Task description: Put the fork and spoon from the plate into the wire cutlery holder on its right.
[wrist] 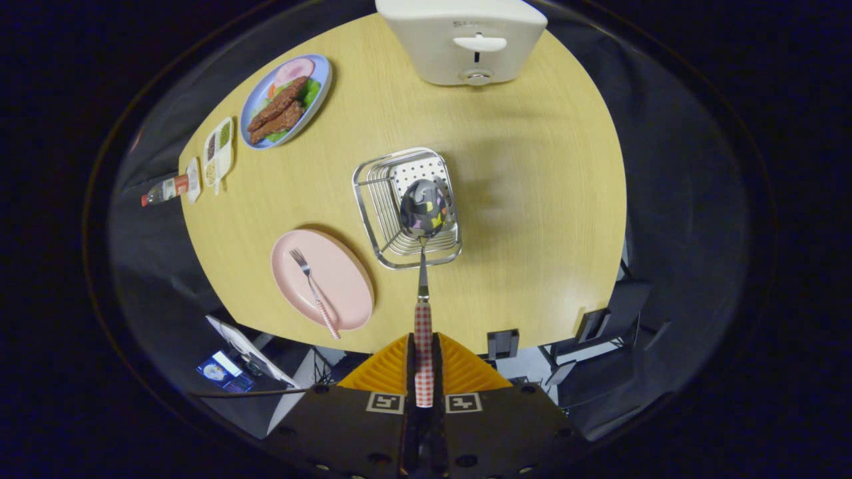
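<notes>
both fingers of the tool [423, 362] clamp the spoon [423, 266] above the wire holder [373, 199], toaster [462, 40] beyond it.

From here I lose the spoon [423, 266] handle's lower end between the gripper [423, 362] pads; its bowl covers part of the wire cutlery holder [373, 199]; the toaster [462, 36] is cut off at the frame's top.

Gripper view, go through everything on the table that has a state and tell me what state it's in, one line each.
tongs: shut on the spoon's checked handle
spoon: held, bowl pointing ahead over the wire cutlery holder
wire cutlery holder: upright on the table, no cutlery inside yet
fork: lying on the pink plate
pink plate: holds just the fork
blue plate: loaded with food
toaster: lever up
</notes>
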Demonstrator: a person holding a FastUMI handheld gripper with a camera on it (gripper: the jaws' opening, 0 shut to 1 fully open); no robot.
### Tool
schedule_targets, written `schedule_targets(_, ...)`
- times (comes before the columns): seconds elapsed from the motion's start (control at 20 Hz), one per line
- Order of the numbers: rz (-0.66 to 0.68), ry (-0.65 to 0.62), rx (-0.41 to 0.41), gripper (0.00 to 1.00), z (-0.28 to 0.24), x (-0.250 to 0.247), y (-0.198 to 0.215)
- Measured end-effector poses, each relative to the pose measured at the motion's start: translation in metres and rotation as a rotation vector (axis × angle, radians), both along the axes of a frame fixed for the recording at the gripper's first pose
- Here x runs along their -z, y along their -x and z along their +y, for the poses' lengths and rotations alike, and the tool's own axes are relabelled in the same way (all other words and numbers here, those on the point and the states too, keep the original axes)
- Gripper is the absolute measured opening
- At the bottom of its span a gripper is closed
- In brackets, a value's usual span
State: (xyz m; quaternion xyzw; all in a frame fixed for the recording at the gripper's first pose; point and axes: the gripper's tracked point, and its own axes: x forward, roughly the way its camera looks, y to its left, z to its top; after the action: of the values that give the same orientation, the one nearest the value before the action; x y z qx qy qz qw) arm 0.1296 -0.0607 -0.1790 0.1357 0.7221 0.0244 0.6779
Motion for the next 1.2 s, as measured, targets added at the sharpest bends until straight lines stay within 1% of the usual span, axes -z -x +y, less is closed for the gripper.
schedule_targets(0.15,0.013,-0.002,-0.009,0.08,0.000,0.002,-0.004)
schedule_targets(0.2,0.013,0.011,-0.014,0.11,-0.002,0.001,-0.008)
schedule_targets(0.5,-0.017,0.004,-0.022,0.12,0.003,-0.007,-0.021)
schedule_targets(0.55,-0.019,0.000,-0.028,0.17,0.004,-0.010,-0.020)
schedule_targets(0.6,-0.024,-0.005,-0.032,0.26,0.006,-0.011,-0.020)
schedule_targets(0.65,-0.030,-0.010,-0.035,0.32,0.008,-0.012,-0.021)
schedule_targets(0.8,-0.045,-0.016,-0.036,0.64,0.014,-0.015,-0.019)
schedule_targets(1.05,-0.061,-0.038,-0.005,0.66,0.016,-0.015,-0.018)
schedule_targets(1.2,-0.084,-0.034,-0.008,0.68,0.013,-0.017,-0.015)
